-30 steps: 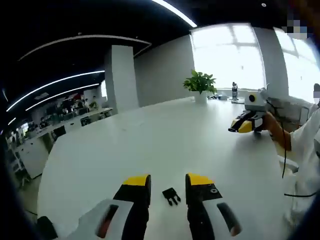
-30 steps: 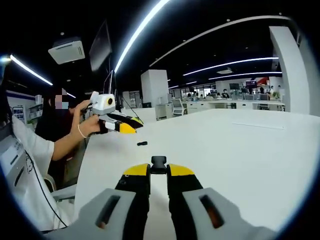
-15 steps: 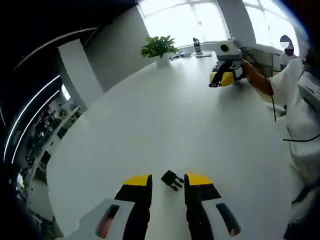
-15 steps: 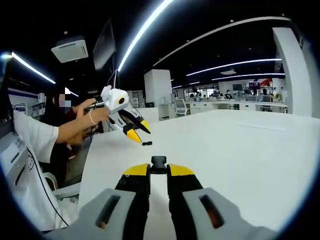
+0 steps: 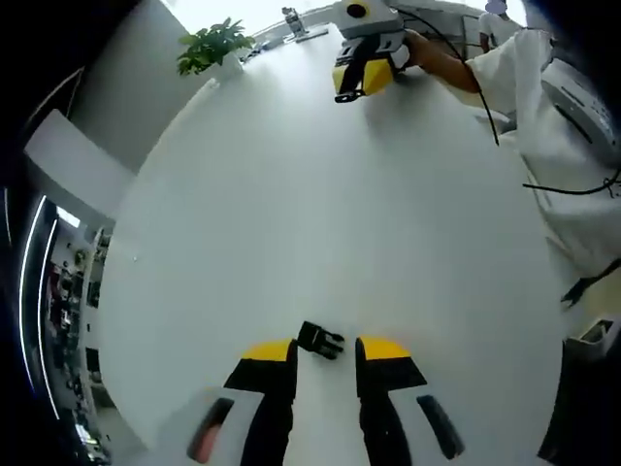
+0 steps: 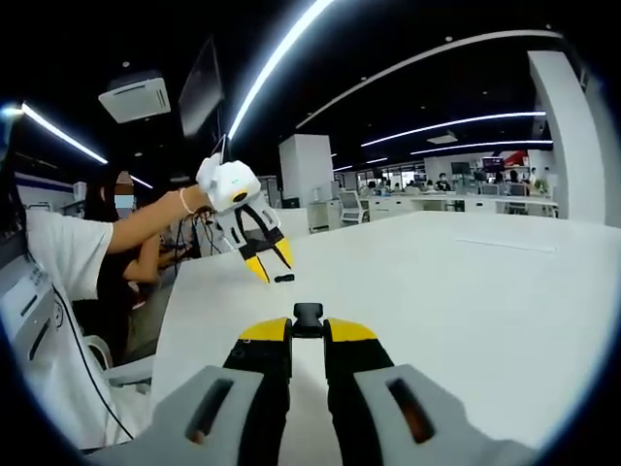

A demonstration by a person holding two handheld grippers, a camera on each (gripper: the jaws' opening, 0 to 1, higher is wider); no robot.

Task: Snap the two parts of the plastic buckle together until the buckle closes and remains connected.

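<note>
A black pronged buckle half (image 5: 320, 341) lies on the white table (image 5: 291, 194), just ahead of my left gripper (image 5: 325, 353), whose yellow-tipped jaws stand open on either side of it. In the right gripper view, that same gripper (image 6: 274, 267) hangs tilted down, open, over the small black half (image 6: 283, 279). My right gripper (image 6: 308, 330) is shut on the other black buckle half (image 6: 309, 316), which sticks out beyond its tips. Far across the table in the left gripper view, a hand holds the right gripper (image 5: 364, 73).
A potted plant (image 5: 209, 44) and a bottle (image 5: 289, 17) stand at the table's far edge. The person's white sleeve (image 5: 543, 107) runs along the right side. The table's rim (image 5: 116, 320) curves close on the left. Office desks (image 6: 437, 199) lie beyond.
My left gripper has pitched from level to pointing down at the table over the pronged half, so its view now looks down from above. The right gripper has held still with its buckle half.
</note>
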